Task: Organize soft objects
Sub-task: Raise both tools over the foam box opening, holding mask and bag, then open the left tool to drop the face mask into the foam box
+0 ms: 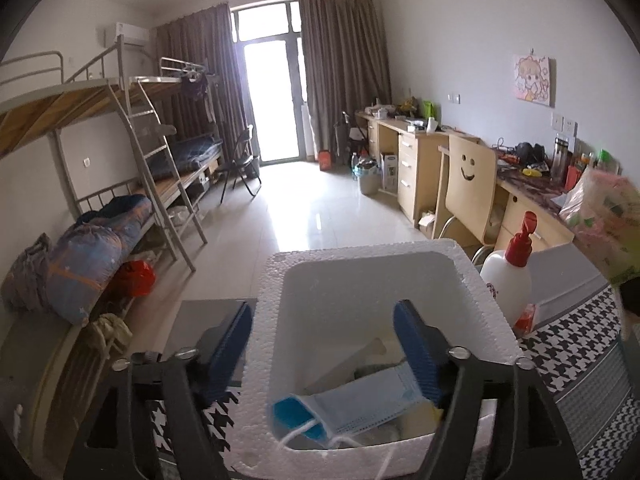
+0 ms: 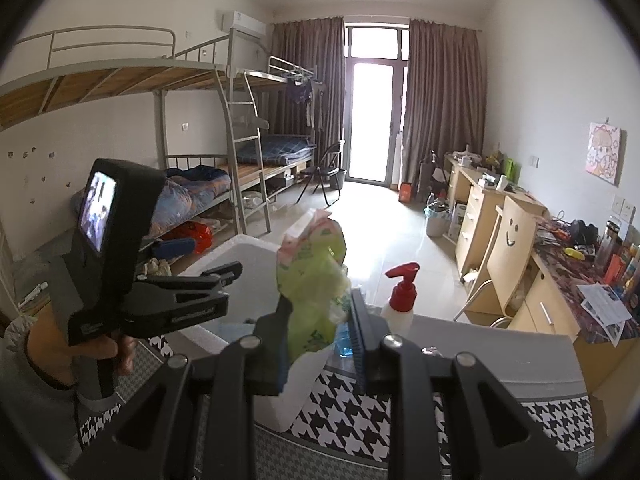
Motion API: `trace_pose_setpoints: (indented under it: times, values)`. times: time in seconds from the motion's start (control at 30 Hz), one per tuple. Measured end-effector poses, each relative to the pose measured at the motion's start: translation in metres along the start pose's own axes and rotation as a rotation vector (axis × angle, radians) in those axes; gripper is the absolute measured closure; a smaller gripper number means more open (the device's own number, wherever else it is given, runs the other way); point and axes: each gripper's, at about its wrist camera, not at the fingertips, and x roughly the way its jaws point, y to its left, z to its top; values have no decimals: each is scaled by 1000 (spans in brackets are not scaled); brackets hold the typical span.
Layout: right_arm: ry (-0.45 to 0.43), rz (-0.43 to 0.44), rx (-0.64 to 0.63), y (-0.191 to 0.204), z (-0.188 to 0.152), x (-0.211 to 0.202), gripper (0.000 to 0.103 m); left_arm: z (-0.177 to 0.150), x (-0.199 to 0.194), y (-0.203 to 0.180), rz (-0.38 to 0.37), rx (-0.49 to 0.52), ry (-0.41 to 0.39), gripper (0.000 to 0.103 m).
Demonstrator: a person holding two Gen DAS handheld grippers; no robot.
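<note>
Left gripper point(image 1: 324, 336) spread wide over the foam box point(image 1: 472, 276), nothing between the pads, one blue finger outside the box's left wall, the other inside it. Down in the box: a blue mask point(image 1: 360, 404) lying loose on the bottom, ear loops trailing toward the near wall, with a few pale items beneath, too jumbled to name. Right gripper point(image 2: 320, 320) clamped narrow on a pack point(image 2: 312, 276) of green-and-pink wrapping, possibly tissues, held upright above the near right corner of the box point(image 2: 240, 276). Just beyond the box, a white pump bottle point(image 1: 506, 280) with a red head, standing upright. Box and bottle set on a table point(image 2: 360, 412) under a black-and-white houndstooth cloth. At left in the right wrist view, a hand point(image 2: 116, 352) wrapped round the left gripper's handle. Behind all this, bunk beds point(image 1: 120, 152) on one wall, desks point(image 1: 416, 152) on the other.
</note>
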Motion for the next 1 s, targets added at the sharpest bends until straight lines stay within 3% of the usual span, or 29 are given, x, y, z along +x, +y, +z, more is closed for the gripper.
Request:
trace_pose_setpoints:
  times: [0.27, 1.0]
  values:
    - [11, 8, 8, 3, 2, 9, 73, 1, -14, 9, 21, -37, -48, 2]
    - [35, 57, -7, 23, 9, 34, 73, -14, -40, 41, 103, -119, -101, 1]
